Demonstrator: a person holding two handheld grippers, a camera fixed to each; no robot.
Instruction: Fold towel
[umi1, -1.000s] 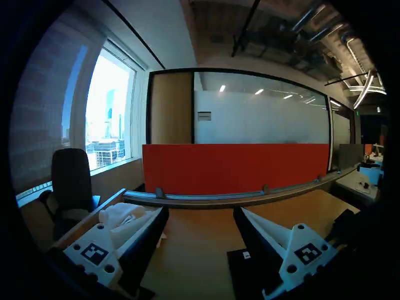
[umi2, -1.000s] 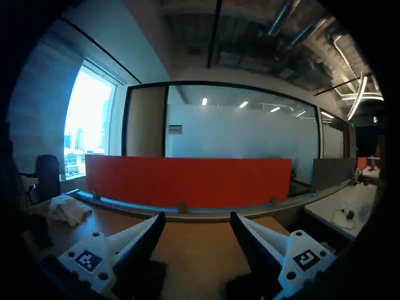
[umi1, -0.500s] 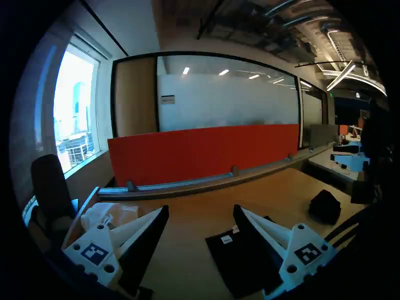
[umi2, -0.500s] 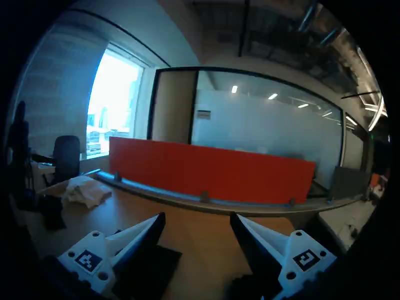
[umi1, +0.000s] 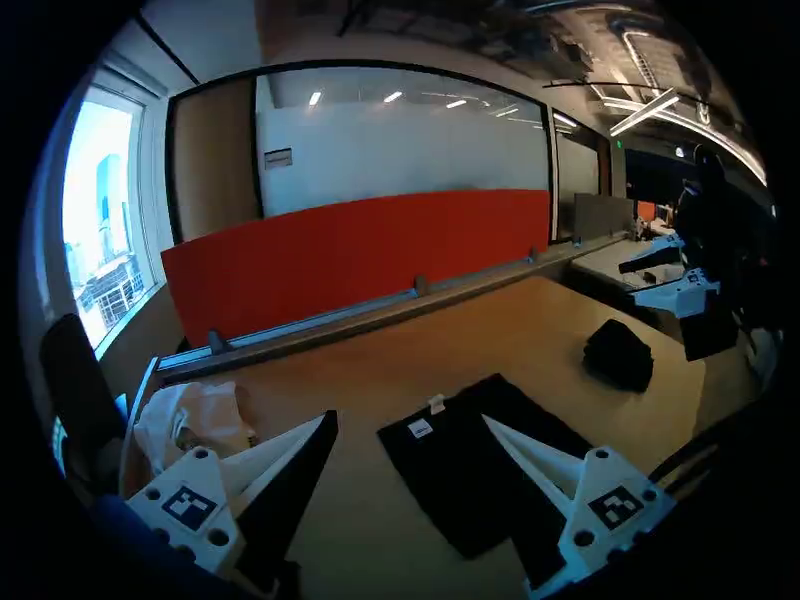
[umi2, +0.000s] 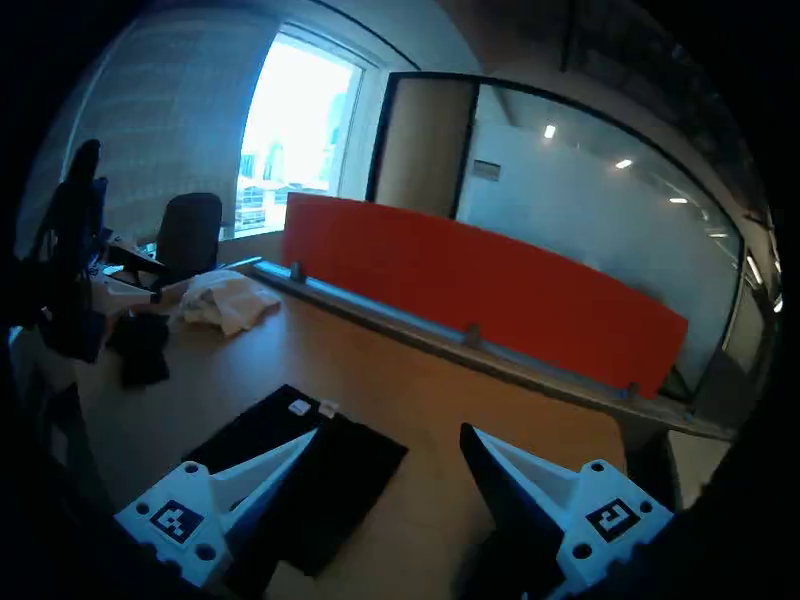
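Towel (umi1: 450, 480) plain black, 2 small white tags. Desk (umi1: 500, 330) warm tan wood. Divider panel (umi1: 350, 255) bright orange-red. Crumpled cloth (umi1: 200, 420) white. Small bundle (umi1: 618, 353) black. Left gripper (umi1: 407, 417), right gripper (umi2: 390, 430) white, each finger with black-and-white square marker. Chair (umi2: 190, 235) black. Glass wall (umi1: 400, 140) pale frosted white, frame black.

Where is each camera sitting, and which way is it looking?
Left gripper view: rides the left gripper, looks across the table toward the red divider; its open jaws show at the bottom.
Right gripper view: rides the right gripper, looks toward the red divider and window; its open jaws show below.
Both share: the black towel, white cloth pile, red divider.
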